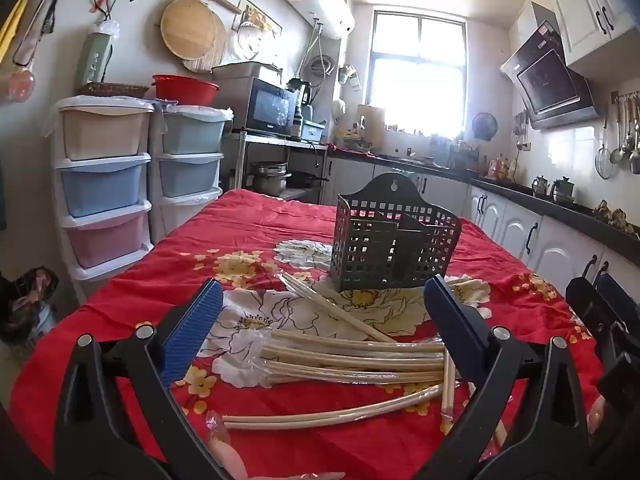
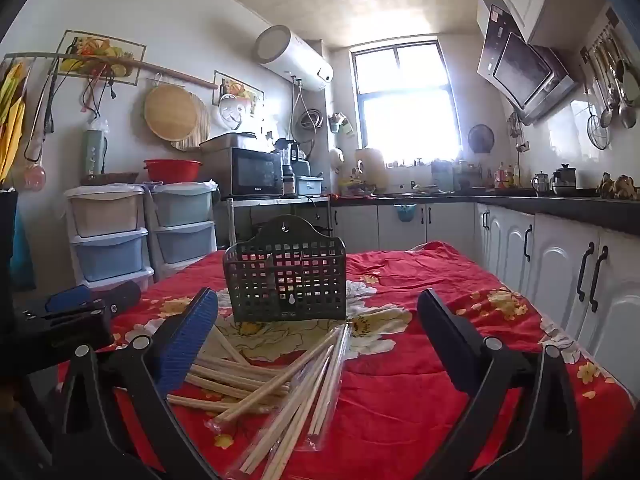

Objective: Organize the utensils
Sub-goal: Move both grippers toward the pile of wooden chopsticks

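Note:
A dark perforated utensil basket [image 1: 394,236] with inner dividers stands upright on the red floral tablecloth [image 1: 224,236]; it also shows in the right wrist view [image 2: 286,272]. Several pairs of pale wooden chopsticks in clear sleeves [image 1: 352,356] lie scattered in front of it, also in the right wrist view [image 2: 280,384]. My left gripper [image 1: 320,312] is open and empty, just above the chopstick pile. My right gripper [image 2: 318,320] is open and empty, above the right part of the pile. The right gripper shows at the edge of the left view [image 1: 600,312], and the left gripper in the right view [image 2: 80,308].
Stacked plastic drawer units [image 1: 104,184] stand left of the table. A microwave [image 1: 268,108] on a metal rack is behind. A kitchen counter with white cabinets [image 2: 560,264] runs along the right. The tablecloth right of the chopsticks [image 2: 400,360] is bare.

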